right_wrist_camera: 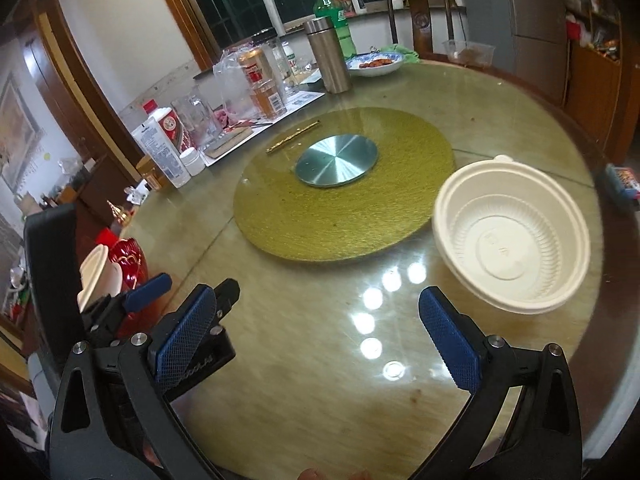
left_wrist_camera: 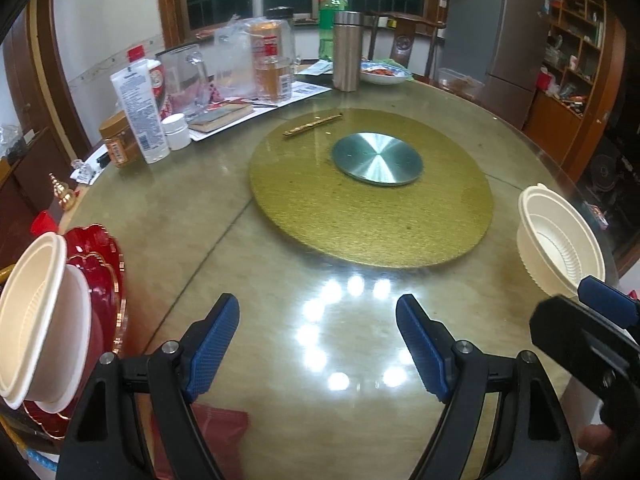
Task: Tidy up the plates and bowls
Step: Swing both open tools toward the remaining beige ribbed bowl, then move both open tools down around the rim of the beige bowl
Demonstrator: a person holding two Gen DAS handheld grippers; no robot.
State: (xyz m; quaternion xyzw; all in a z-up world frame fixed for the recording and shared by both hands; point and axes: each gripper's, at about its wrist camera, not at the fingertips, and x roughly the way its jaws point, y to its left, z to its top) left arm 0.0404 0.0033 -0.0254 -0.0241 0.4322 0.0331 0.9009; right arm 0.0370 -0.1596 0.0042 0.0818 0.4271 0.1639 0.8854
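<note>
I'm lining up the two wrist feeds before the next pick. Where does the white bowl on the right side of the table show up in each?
Left wrist: the white bowl sits at the far right edge, just above the right claw.
Right wrist: same white bowl, right of centre, beside the gold turntable.
Shared landmark: the silver disc at the turntable's centre.

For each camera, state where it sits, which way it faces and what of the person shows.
Left wrist: on the left gripper, tilted down over the round table; own open fingers, right gripper at right edge.
Right wrist: on the right gripper, tilted down, white bowl ahead-right; own open fingers, left gripper at left.
Shared: turntable, steel flask, white bowl, red plates.
</note>
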